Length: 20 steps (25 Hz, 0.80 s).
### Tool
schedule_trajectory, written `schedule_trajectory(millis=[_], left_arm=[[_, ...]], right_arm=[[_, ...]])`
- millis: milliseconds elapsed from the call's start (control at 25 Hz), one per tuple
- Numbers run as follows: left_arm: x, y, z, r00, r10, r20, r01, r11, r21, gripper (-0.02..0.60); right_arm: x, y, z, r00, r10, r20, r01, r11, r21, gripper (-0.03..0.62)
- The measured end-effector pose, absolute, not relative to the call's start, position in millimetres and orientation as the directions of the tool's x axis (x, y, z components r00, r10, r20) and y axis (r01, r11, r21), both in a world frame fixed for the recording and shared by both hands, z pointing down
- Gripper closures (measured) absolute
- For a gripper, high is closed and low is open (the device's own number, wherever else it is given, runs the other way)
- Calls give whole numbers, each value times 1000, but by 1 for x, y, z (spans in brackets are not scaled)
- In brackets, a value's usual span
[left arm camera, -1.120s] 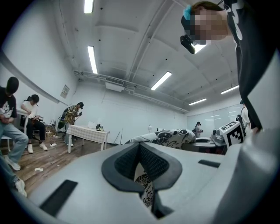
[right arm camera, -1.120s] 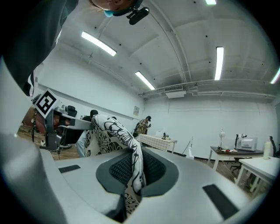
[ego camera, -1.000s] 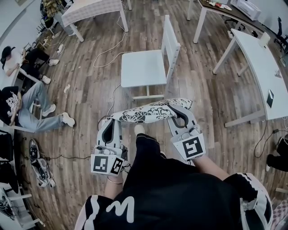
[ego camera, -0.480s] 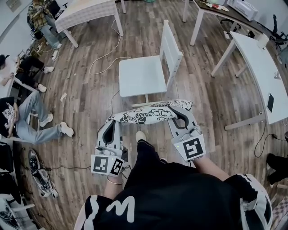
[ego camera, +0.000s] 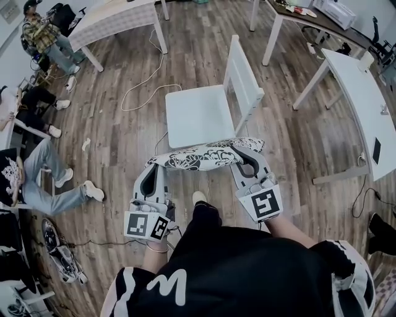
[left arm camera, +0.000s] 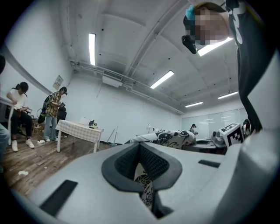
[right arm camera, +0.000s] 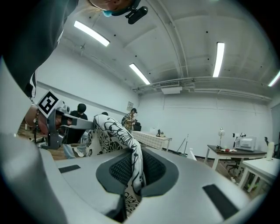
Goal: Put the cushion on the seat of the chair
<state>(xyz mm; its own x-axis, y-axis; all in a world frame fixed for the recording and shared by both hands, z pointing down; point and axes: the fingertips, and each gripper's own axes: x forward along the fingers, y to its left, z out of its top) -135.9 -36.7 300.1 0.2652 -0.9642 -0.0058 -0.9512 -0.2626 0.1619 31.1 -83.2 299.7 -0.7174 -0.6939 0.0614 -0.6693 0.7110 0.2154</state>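
A flat cushion [ego camera: 201, 156] with a black-and-white flower print hangs level between my two grippers, just in front of the white chair's seat [ego camera: 199, 114]. My left gripper [ego camera: 154, 168] is shut on the cushion's left end, whose fabric [left arm camera: 145, 190] is pinched between the jaws in the left gripper view. My right gripper [ego camera: 242, 155] is shut on the right end, whose fabric [right arm camera: 133, 164] folds up between its jaws. The chair's slatted back [ego camera: 244, 86] stands on the right side of the seat.
White tables stand at the right [ego camera: 362, 99], the far right [ego camera: 303, 18] and the far left [ego camera: 114, 18]. A cable [ego camera: 145, 83] lies on the wooden floor left of the chair. People sit and stand at the left [ego camera: 25, 179]. My own shoe [ego camera: 198, 198] shows below the cushion.
Both grippers have carried the cushion forward toward the chair. The chair's seat now lies closer to the cushion's far edge.
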Motion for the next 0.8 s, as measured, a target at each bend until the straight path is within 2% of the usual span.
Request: schedule_trajectory(millis=[800], left_arm=[[-200,-135,308,334,-943,3,-930,-329,167,578]], right_arm=[[-30,-173,305,-667,-743,52,-725,664,184,563]])
